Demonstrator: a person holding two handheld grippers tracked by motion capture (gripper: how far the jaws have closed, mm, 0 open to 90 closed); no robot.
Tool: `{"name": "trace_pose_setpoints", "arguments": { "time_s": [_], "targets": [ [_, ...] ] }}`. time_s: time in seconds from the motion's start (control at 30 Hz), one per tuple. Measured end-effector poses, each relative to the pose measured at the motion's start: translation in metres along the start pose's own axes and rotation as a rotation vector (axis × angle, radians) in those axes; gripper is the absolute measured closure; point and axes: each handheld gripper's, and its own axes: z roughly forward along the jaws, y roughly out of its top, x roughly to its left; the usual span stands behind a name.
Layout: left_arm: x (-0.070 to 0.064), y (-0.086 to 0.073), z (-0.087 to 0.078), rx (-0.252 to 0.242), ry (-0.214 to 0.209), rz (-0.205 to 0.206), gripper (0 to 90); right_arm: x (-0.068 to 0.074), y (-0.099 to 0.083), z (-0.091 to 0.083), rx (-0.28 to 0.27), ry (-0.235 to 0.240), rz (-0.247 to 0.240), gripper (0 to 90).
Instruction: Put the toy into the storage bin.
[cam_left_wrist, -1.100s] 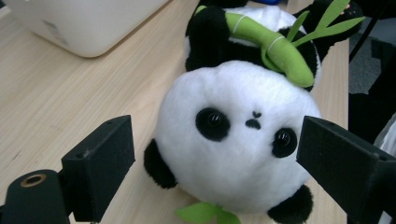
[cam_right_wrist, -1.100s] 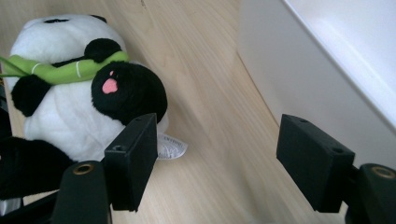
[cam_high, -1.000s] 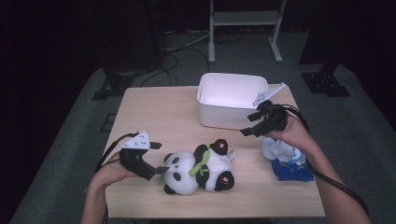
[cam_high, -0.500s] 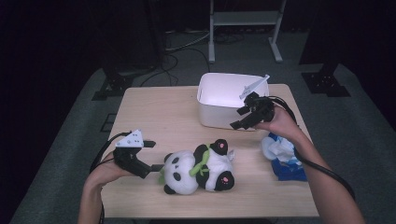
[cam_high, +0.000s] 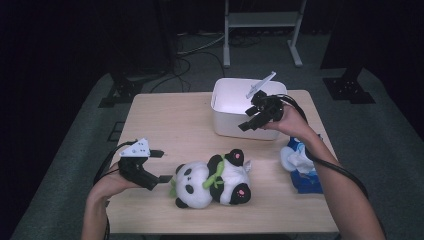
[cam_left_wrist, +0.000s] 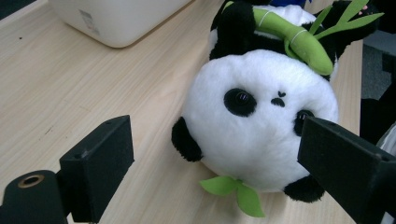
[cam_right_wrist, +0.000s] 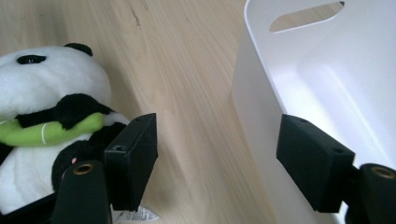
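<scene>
A panda plush (cam_high: 212, 177) with a green bamboo stalk lies on its side at the front middle of the wooden table (cam_high: 170, 125). My left gripper (cam_high: 164, 165) is open just left of it. In the left gripper view the panda's head (cam_left_wrist: 261, 126) sits between the spread pads (cam_left_wrist: 100, 163), apart from them. My right gripper (cam_high: 248, 120) is open at the near wall of the white bin (cam_high: 225, 110). Seen from the right gripper, its jaws straddle the bin's wall (cam_right_wrist: 261, 93), with the panda (cam_right_wrist: 51, 84) at left.
A blue and white soft toy (cam_high: 300, 162) lies at the table's right, under my right forearm. The bin (cam_right_wrist: 327, 70) looks empty inside. Dark floor, cables and a metal stand (cam_high: 260, 20) lie beyond the table's far edge.
My right gripper has moved from above the blue toy up and left to the bin's near wall. My left gripper has stayed open beside the panda.
</scene>
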Motion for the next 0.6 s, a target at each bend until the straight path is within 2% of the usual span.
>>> {"name": "trace_pose_setpoints", "arguments": {
  "time_s": [0.23,0.43,0.53,0.6],
  "targets": [
    [0.002,-0.002,-0.002,-0.001,0.001,-0.006,8.9,-0.012,0.009,0.011,0.026,-0.012,-0.009,31.0],
    [0.003,-0.002,-0.002,-0.006,0.001,-0.011,8.7,-0.024,0.011,0.020,0.062,-0.032,-0.021,37.5],
    [0.004,-0.002,-0.002,-0.009,0.002,-0.013,8.7,-0.029,0.011,0.024,0.072,-0.035,-0.034,45.9],
    [0.004,-0.002,-0.003,-0.011,0.004,-0.012,8.7,-0.032,0.012,0.027,0.087,-0.029,-0.050,55.1]
  ]
}}
